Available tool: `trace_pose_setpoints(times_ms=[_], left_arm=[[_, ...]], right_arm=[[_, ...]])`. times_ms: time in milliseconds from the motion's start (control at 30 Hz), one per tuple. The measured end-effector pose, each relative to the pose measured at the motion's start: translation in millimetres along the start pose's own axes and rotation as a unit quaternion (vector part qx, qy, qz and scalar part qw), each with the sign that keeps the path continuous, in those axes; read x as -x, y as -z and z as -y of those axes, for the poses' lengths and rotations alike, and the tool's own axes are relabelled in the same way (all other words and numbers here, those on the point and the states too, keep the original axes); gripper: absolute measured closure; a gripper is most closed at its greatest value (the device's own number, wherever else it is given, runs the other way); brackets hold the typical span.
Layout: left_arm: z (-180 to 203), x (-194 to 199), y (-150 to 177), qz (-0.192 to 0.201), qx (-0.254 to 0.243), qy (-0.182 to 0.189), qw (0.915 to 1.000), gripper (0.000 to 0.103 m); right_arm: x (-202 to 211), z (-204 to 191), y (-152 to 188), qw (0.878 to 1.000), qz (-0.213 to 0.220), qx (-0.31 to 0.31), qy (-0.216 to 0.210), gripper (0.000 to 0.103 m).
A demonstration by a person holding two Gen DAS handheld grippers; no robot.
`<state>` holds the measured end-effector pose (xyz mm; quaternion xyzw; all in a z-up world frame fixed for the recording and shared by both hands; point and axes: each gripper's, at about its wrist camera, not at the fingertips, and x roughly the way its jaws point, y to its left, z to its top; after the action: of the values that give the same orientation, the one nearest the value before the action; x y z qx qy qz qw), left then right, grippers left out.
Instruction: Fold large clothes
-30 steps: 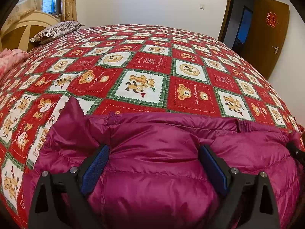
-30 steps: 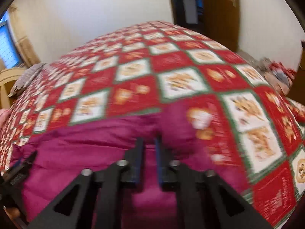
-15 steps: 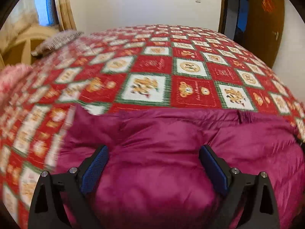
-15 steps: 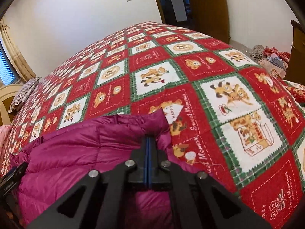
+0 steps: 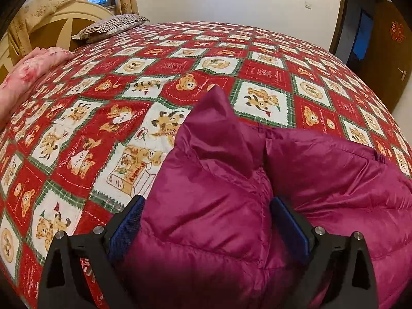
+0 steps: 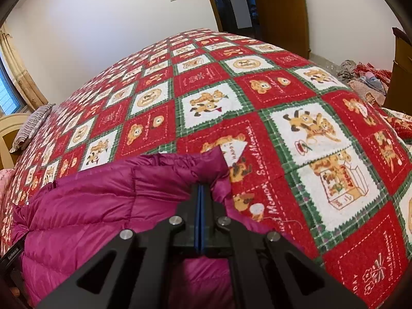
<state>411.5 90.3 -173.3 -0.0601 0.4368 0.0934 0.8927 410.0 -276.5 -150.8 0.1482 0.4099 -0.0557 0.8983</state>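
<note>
Left wrist view: a puffy magenta quilted down jacket (image 5: 322, 180) is spread on the red-and-white bear-patterned bedspread (image 5: 108, 118), one bunched corner standing between the spread jaws of the left gripper (image 5: 208, 229). The opposite corner is pinched flat by the right gripper (image 6: 199, 200). A fold appears under way; closing the left jaws seems needed next.

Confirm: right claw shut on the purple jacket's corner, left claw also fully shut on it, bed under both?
Not quite. The left wrist view shows the left claw with its jaws spread wide around a puffy bunch of the purple jacket, not fully shut. The right claw is shut on the jacket's corner, over the bed.
</note>
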Motion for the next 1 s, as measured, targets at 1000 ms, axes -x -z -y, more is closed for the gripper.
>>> trace_pose_setpoints(times_ms=[1000], left_arm=[[-63, 114, 122, 0.034, 0.105, 0.134, 0.9847, 0.005]], right_arm=[[111, -157, 144, 0.98, 0.035, 0.175, -0.093, 0.088]])
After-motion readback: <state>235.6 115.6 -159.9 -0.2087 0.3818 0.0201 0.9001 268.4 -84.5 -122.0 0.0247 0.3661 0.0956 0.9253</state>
